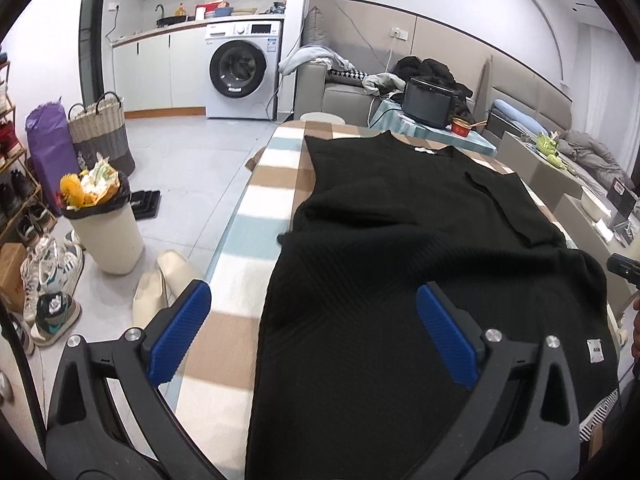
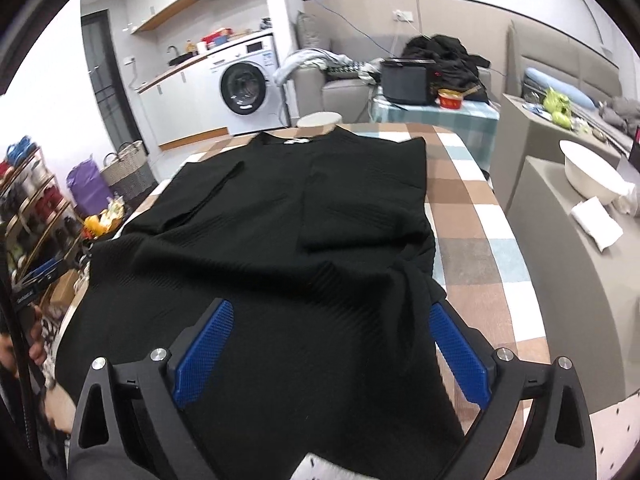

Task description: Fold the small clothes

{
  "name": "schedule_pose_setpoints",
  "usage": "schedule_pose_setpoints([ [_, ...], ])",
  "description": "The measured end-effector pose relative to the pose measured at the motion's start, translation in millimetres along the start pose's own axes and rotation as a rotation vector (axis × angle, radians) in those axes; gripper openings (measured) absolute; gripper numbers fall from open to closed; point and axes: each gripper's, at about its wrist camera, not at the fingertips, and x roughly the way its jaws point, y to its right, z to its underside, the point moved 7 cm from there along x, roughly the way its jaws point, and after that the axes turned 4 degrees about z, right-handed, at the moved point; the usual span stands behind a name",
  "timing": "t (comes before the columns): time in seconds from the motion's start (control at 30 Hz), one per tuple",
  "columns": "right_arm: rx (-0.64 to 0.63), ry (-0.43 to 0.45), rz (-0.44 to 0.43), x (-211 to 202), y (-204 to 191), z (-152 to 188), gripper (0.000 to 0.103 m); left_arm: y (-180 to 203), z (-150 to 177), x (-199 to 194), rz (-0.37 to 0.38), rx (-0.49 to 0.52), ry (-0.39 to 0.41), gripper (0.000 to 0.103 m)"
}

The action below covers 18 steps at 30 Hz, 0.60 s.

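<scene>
My left gripper point(image 1: 308, 332) hangs wide open, nothing between its blue pads, over the near left edge of the black garment point(image 1: 420, 248), which lies flat on the checked worktop point(image 1: 256, 216). Only this view shows the full waste bin point(image 1: 106, 232) and shoes on the floor beside that edge. My right gripper point(image 2: 330, 356) is wide open too, empty above the garment's near hem; its view alone shows the bare checked strip along the right side and a white bowl point(image 2: 592, 176) beyond
</scene>
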Motion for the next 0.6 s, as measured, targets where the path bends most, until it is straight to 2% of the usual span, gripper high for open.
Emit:
schedule_pose_setpoints([
  [0.27,0.002,-0.014,0.019,-32,15,32,0.1,-10,26,-20,-0.006,0.021,-0.023,0.102],
  [0.4,0.021,-0.069,0.065,-31,36,56,0.1,-15,41,-19,-0.008,0.016,-0.054,0.102],
  [0.6,0.041,-0.127,0.056,-22,53,86,0.099,-26,61,0,0.001,-0.027,-0.112,0.098],
])
